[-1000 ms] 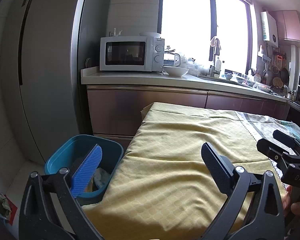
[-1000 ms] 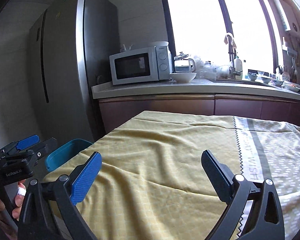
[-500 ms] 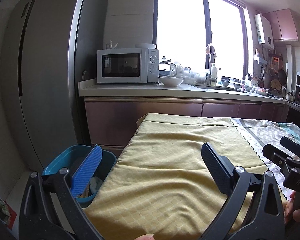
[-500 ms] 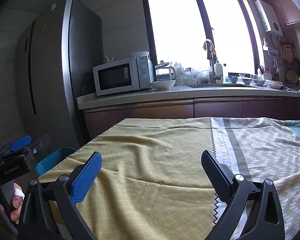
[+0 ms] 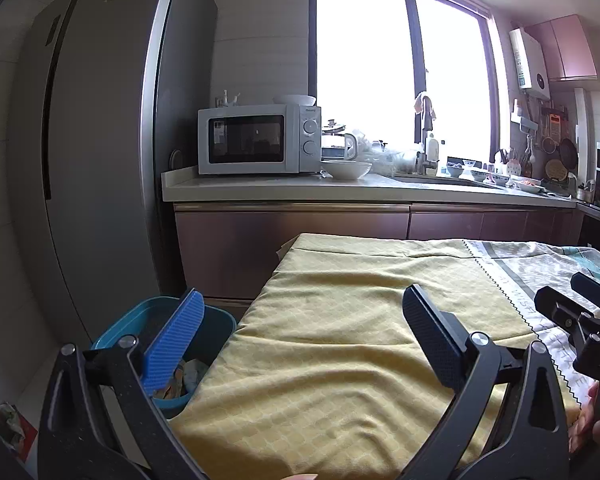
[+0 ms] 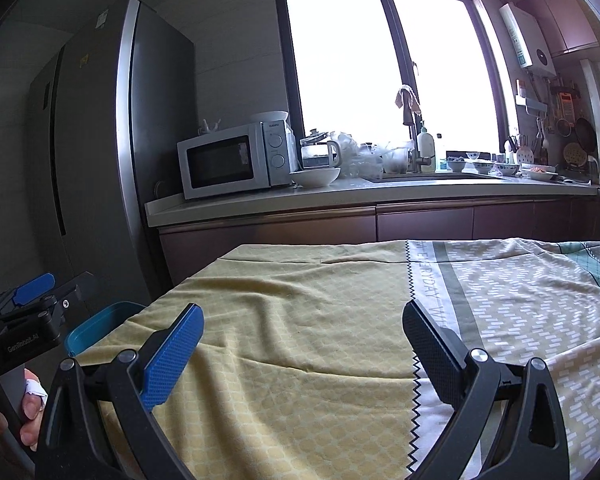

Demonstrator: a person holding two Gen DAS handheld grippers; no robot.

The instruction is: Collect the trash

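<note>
Since a second ago both cameras sit higher and further back: more window and ceiling show, and the bin has slid lower in the left view. Both grippers remain spread wide, nothing between the fingers.

Left gripper (image 5: 300,336): jaws open, one blue ribbed pad, one black pad, hovering over the near left corner of the table. Right gripper (image 6: 302,344): jaws open, same pad pair, over the table middle.

Table: draped in a cloth (image 6: 300,320), yellow with a woven scale pattern on the left, grey-and-white dashes on the right, a black zigzag seam between; soft wrinkles across it.

Bin (image 5: 116,332): blue plastic, rounded rim, on the floor just left of the table, below the left gripper's blue pad; crumpled trash (image 5: 184,376) lies inside.

Room: tall grey steel fridge (image 5: 100,160) far left; white microwave (image 5: 256,140) on a pale counter (image 6: 380,196), white bowl (image 6: 314,178) just beside it; brown glossy cabinets below; bright window (image 6: 380,60) behind the sink.
</note>
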